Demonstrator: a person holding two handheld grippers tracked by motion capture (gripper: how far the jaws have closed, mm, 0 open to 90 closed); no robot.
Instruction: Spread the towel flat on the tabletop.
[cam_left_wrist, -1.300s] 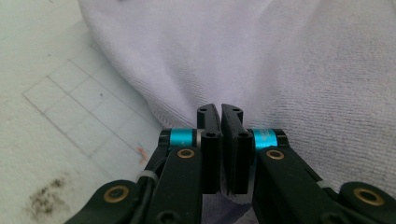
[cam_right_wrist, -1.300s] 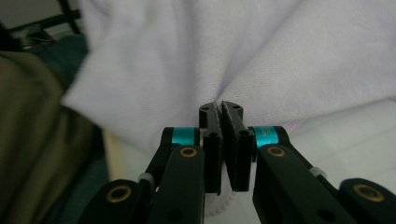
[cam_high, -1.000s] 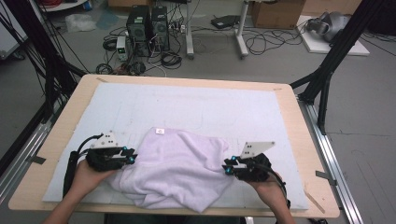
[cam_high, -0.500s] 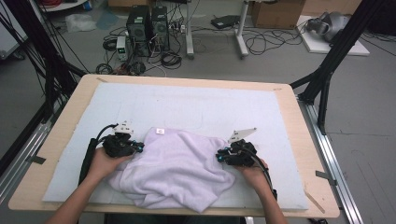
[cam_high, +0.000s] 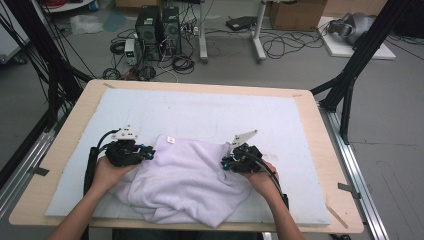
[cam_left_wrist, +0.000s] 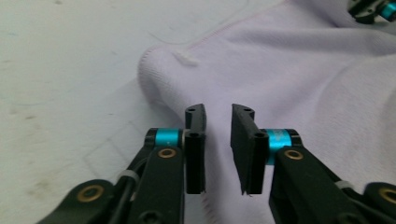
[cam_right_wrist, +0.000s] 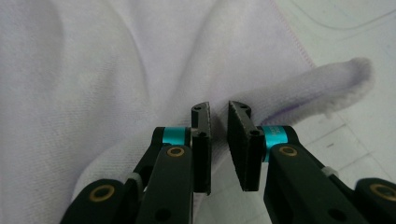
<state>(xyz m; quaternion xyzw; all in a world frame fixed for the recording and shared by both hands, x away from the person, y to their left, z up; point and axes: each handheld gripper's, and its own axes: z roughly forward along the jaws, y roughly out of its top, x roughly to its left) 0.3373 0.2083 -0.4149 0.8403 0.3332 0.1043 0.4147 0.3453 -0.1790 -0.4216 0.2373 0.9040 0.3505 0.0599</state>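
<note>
The lilac towel (cam_high: 187, 180), soft, limp and light, lies bunched between the left tool (cam_left_wrist: 218, 140) and right tool (cam_right_wrist: 218, 140), both with jaws just reopened to a narrow, empty gap; best pinched at the hemmed edge ahead of each.

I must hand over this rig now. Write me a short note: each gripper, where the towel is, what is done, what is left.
Left gripper: jaws have just been opening, a narrow gap, nothing pinched; it sits over the left edge of the pale lilac terry towel.
Right gripper: the same, jaws a little apart above a raised fold at the towel's right edge.
Towel: rumpled, on the white mat, near the front of the table.
Done: both grippers placed at opposite edges.
Left: probably grip both edges and spread or fold it.
</note>
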